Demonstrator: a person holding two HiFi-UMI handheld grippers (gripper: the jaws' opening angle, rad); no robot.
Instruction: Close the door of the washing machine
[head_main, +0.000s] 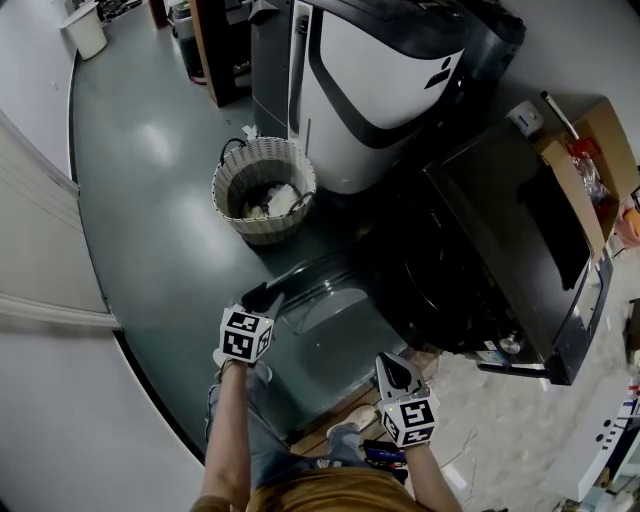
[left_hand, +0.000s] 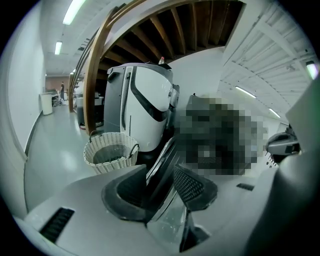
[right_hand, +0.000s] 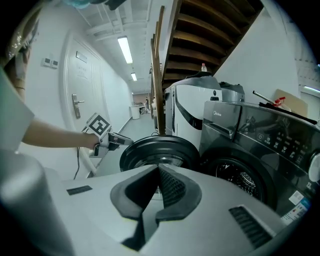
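Right now the door (head_main: 335, 312) of the dark washing machine (head_main: 500, 250) hangs wide open, swung out to the left of the drum: a round black rim around a clear glass bowl. The left gripper (head_main: 265, 297) has its jaws spread wide astride the door's far rim. The right gripper (head_main: 393, 368) waits near, jaws closed and empty.

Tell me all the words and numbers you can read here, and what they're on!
Nothing reads clearly.
Brand word on the washing machine: too small to read.
Print on its control panel: blurred.
Print on its corner sticker: too small.
Dark logo on the white machine: a shape, no letters.
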